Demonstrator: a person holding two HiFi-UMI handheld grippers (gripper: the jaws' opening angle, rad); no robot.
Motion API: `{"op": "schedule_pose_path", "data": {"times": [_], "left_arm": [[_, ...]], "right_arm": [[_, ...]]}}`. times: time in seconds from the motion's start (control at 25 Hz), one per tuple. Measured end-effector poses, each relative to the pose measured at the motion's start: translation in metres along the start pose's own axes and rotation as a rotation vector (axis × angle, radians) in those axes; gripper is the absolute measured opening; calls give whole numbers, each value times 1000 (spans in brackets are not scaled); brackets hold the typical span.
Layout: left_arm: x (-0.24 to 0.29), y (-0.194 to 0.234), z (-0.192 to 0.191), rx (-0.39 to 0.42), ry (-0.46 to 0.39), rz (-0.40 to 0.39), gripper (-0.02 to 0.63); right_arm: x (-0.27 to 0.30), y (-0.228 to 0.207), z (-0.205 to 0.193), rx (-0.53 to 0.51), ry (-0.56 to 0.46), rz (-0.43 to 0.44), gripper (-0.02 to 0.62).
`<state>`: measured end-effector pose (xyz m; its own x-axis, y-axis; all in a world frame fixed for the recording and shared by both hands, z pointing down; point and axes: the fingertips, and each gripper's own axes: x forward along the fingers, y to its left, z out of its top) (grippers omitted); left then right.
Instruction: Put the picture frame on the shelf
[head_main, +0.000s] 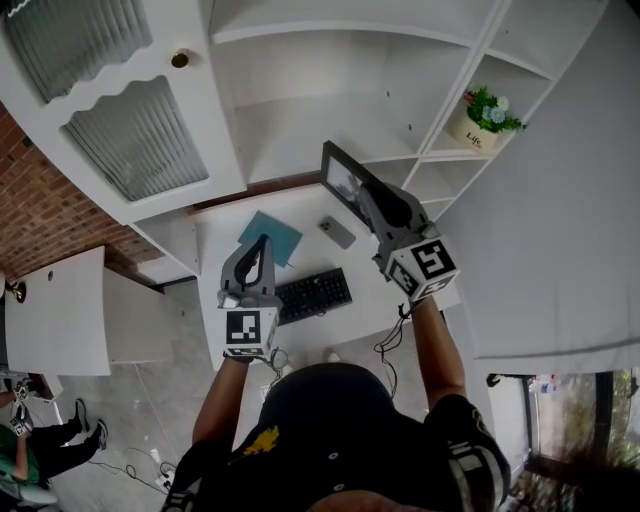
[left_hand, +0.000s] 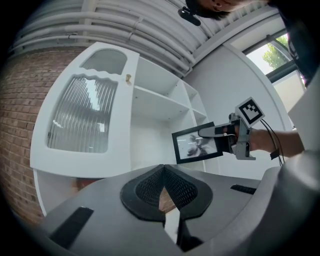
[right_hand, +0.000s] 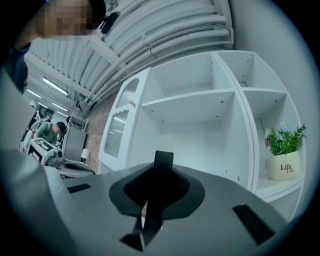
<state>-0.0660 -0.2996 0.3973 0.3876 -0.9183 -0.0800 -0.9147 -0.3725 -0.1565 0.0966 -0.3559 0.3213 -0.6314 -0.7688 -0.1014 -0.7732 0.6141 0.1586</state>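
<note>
The black picture frame (head_main: 343, 180) is held upright above the white desk (head_main: 225, 225), in front of the white shelf unit (head_main: 330, 130). My right gripper (head_main: 374, 196) is shut on the frame's right edge. In the left gripper view the picture frame (left_hand: 196, 146) shows its dark picture, with the right gripper (left_hand: 203, 134) clamped over it. In the right gripper view the picture frame (right_hand: 162, 160) stands edge-on between the jaws of the right gripper (right_hand: 156, 187), facing an open shelf (right_hand: 190, 107). My left gripper (head_main: 260, 252) hovers over the desk to the left, shut with nothing held; its own view shows the left gripper (left_hand: 163, 172) with pads meeting.
A potted plant (head_main: 487, 118) stands in a right-hand shelf compartment. On the desk lie a keyboard (head_main: 313, 294), a blue notebook (head_main: 275, 235) and a phone (head_main: 337, 232). A cabinet door with ribbed glass (head_main: 120, 120) stands open at the left. Another person (head_main: 30, 450) sits at the lower left.
</note>
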Motion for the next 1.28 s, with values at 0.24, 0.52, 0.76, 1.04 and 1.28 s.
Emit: {"op": "schedule_pose_path", "data": {"times": [0.24, 0.52, 0.76, 1.04, 1.28], "left_arm": [[4, 7, 0, 8, 2, -1, 18], [16, 1, 5, 0, -8, -29, 18], [27, -8, 4, -24, 5, -50, 18], [36, -9, 8, -20, 4, -49, 18], [39, -15, 9, -23, 5, -61, 18]], "right_arm": [[19, -19, 14, -13, -24, -2, 29], [39, -35, 20, -50, -1, -27, 29], [49, -55, 23, -40, -1, -47, 29], [61, -74, 19, -37, 10, -62, 29], [78, -87, 15, -23, 10, -78, 29]]}}
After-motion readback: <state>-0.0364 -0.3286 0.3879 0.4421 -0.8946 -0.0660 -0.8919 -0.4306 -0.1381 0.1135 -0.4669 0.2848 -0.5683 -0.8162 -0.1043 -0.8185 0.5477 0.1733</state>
